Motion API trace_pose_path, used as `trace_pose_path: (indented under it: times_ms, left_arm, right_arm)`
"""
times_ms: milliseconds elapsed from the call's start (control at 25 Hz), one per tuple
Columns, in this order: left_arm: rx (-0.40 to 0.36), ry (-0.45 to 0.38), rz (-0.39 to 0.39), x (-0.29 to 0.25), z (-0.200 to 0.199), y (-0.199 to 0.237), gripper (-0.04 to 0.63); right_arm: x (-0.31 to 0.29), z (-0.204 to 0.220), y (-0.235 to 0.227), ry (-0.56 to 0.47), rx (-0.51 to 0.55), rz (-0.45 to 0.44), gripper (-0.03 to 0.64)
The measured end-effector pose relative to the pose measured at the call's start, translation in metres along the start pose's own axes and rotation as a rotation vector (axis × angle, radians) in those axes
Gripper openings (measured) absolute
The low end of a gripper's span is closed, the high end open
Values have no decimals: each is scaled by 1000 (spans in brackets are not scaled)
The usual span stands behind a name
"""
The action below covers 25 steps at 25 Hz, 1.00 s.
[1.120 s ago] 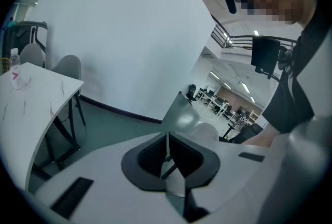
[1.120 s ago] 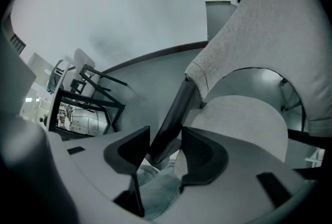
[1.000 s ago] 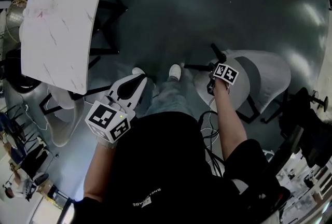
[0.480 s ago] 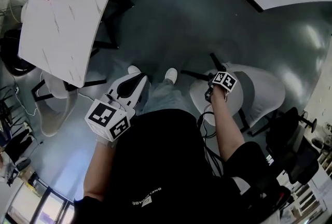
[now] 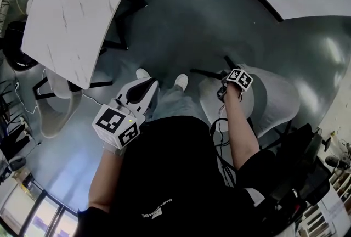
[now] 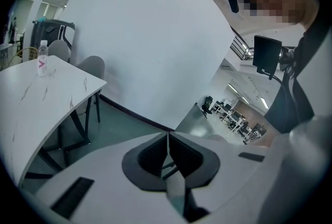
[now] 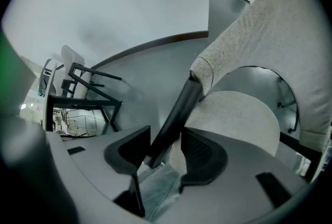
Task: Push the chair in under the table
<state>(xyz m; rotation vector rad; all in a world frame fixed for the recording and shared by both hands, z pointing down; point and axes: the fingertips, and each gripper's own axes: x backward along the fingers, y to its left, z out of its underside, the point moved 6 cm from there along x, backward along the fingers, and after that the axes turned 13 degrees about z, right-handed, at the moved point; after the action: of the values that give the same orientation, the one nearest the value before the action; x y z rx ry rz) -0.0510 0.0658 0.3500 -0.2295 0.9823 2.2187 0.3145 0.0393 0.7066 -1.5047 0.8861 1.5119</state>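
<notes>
Chair (image 5: 274, 100) on the right in head view, well apart from white bench (image 5: 77, 11). Right gripper (image 7: 165, 149) half open around chair's black bar (image 7: 179, 111), pads probably pressing on it. Left gripper (image 6: 168, 146) fully closed, empty, above floor (image 5: 208, 27).

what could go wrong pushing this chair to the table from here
1. The right gripper holds only a thin slanted black bar of the chair; it may slip or the chair may swing round.
2. The person's shoes lie between chair and table, so a leg may catch them.
</notes>
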Motion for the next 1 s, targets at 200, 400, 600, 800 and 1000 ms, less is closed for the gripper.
trace_pose_path:
  times_ms: [200,400,600,800,1000]
  left_arm:
    - [12,-11,-11,-4,2,1,0]
    - [18,-29,-43,-3,-1,4,0]
    - [43,-36,-74,1,4,11,0]
    - [76,-34,-103,1,16,14,0]
    - [99,-39,-134,3,21,17,0]
  right_arm:
    - [-3,-39,30,14,-14,-53,196]
    - [-6,-85,60,18,-65,-111,199]
    - [-9,-137,89,24,-110,-167,201]
    - [-14,-192,114,9,-196,-228,202]
    - [-16,-239,136,2,-277,-265,201]
